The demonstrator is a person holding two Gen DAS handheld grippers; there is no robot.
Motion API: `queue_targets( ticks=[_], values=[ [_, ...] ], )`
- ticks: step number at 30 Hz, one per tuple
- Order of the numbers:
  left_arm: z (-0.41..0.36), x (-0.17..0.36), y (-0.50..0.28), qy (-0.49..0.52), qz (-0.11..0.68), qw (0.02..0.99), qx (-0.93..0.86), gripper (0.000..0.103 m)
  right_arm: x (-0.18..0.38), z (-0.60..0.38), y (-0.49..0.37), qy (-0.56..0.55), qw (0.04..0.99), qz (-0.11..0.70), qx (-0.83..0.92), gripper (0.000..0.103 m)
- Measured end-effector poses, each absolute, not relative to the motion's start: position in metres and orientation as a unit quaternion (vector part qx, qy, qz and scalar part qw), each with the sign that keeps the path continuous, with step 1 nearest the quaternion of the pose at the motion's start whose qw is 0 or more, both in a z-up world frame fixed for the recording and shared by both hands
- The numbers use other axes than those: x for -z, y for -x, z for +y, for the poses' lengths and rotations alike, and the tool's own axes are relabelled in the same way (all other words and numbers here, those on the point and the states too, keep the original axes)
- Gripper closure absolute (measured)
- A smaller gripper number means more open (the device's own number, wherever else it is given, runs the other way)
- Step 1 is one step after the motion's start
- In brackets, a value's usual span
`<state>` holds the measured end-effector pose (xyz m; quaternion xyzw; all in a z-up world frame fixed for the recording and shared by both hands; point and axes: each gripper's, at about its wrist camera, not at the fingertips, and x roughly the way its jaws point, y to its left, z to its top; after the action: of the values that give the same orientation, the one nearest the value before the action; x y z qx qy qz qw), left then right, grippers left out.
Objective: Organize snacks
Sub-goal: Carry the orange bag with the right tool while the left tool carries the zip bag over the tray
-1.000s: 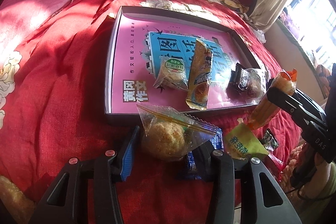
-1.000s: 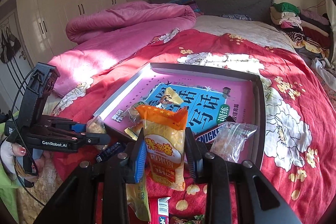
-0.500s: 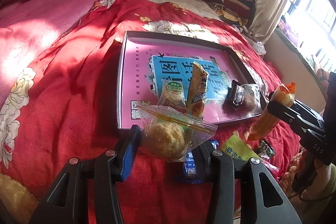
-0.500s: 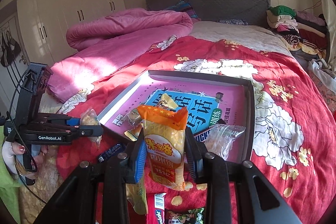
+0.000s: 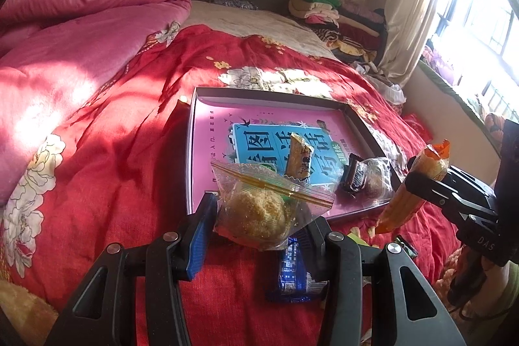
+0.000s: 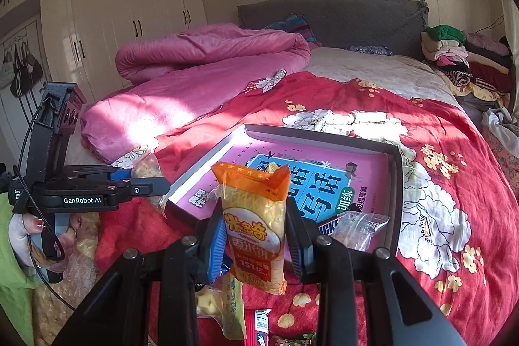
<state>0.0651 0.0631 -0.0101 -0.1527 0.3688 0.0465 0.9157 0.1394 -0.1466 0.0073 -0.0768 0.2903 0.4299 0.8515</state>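
Sunlit bedroom, and my working surface is a bed (image 5: 107, 171) under a red floral cover, soft and uneven, which is my first worry. Ahead of both grippers lies the shallow pink tray (image 5: 207, 106), already carrying a few wrapped snacks. My left gripper (image 5: 259, 216) is clenched on a clear zip bag (image 5: 259, 209) with a crumbly round cake inside, held just short of the tray's near edge; my right gripper (image 6: 256, 235) is clamped around an orange rice-cracker packet (image 6: 256, 226), upright, also just before the near rim. Both packets look slick and puffy, so I judge either could slide out if I tilt too fast, and squeezing harder would likely crush the cake. Below my left gripper a blue wrapper (image 5: 293, 271) lies loose on the bed, and more packets (image 6: 227, 304) sit under my right; dropping low could snag them. Releasing onto the tray's rim could tip it on this soft bedding and spill what's inside.
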Motion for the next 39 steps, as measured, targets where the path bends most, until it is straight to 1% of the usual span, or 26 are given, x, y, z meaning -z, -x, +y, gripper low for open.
queue_targets(
  ticks=[20,22,28,39],
  values=[
    [0.071,0.003,-0.074,0.13,0.334,0.931,-0.067,0.054,-0.031,-0.152,-0.154,0.045,0.872,0.264,-0.41,0.069],
    [0.072,0.004,-0.077,0.128,0.334,0.931,-0.066,0.056,-0.033,-0.151,-0.157,0.043,0.874,0.262,-0.408,0.069],
    [0.074,0.014,-0.09,0.128,0.349,0.926,-0.07,0.057,-0.037,-0.146,-0.164,0.043,0.875,0.259,-0.406,0.069],
    [0.083,0.039,-0.111,0.149,0.391,0.906,-0.067,0.058,-0.028,-0.135,-0.178,0.044,0.872,0.271,-0.405,0.069]
  ],
)
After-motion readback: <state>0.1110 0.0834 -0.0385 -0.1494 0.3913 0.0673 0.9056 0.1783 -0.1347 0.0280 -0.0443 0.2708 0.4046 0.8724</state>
